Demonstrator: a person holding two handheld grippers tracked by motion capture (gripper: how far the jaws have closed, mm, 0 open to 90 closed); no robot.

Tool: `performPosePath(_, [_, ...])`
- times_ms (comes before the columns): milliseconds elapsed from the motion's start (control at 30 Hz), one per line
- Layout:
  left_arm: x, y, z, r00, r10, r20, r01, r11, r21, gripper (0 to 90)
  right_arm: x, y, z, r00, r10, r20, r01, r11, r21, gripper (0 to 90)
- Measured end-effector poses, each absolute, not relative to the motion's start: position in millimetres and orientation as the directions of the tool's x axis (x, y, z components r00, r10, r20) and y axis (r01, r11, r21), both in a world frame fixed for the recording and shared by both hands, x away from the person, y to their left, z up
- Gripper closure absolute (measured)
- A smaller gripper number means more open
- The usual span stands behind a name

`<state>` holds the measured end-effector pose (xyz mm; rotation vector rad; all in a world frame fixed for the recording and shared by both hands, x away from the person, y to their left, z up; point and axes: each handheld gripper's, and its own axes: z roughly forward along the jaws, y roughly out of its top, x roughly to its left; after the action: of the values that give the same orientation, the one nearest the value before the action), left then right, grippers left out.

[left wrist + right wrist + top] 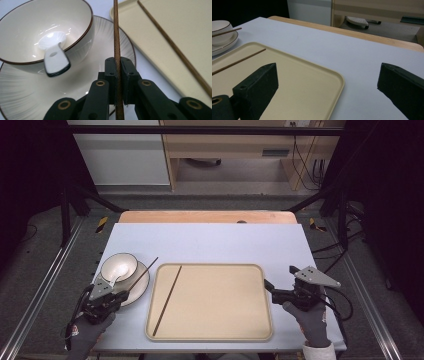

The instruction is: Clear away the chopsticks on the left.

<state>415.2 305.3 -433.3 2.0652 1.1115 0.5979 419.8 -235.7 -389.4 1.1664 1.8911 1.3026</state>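
Note:
My left gripper [123,294] is shut on a brown chopstick [143,272] that slants up over the white plate [140,290]; in the left gripper view the chopstick [116,37] runs straight up from between the pads [110,72]. A white bowl [119,266] stands on the plate with a white spoon [53,53] resting in it. A second chopstick [167,300] lies along the left side of the beige tray [225,320]. My right gripper [268,285] stands open at the tray's right edge, its jaws wide apart in the right gripper view [329,85] with nothing between them.
The tray [312,82] sits on a pale blue table cover [210,240] over a wooden tabletop. Dark frame bars and cables border the table on both sides. Cabinets stand on the floor beyond the far edge.

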Motion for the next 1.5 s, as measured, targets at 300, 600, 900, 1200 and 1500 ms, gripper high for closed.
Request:
performPosePath(300, [408.2, 284.8, -428.8, 0.509, 0.860, 0.035, 0.523, -0.341, 0.781, 84.3, 419.6, -236.0, -389.2, -0.465, 0.885, 0.026, 0.339, 0.151, 0.929, 3.5])
performPosePath(600, [402.6, 261.2, -430.5, 0.508, 0.861, 0.036, 0.510, -0.334, 0.792, 84.4, 419.7, -235.4, -389.7, -0.464, 0.886, 0.024, 0.342, 0.154, 0.927, 3.5])
performPosePath(900, [395.1, 236.0, -432.5, 0.495, 0.869, 0.022, 0.499, -0.305, 0.811, 84.4, 419.5, -235.1, -389.4, -0.462, 0.886, 0.029, 0.339, 0.146, 0.929, 3.5])
performPosePath(1200, [388.1, 218.6, -431.2, 0.470, 0.882, 0.014, 0.488, -0.273, 0.829, 84.5, 419.5, -234.9, -389.4, -0.460, 0.888, 0.026, 0.337, 0.148, 0.930, 3.5])
performPosePath(1500, [385.5, 198.8, -431.3, 0.446, 0.895, 0.011, 0.486, -0.253, 0.837, 84.5, 418.5, -235.4, -388.4, -0.461, 0.887, 0.022, 0.333, 0.149, 0.931, 3.6])
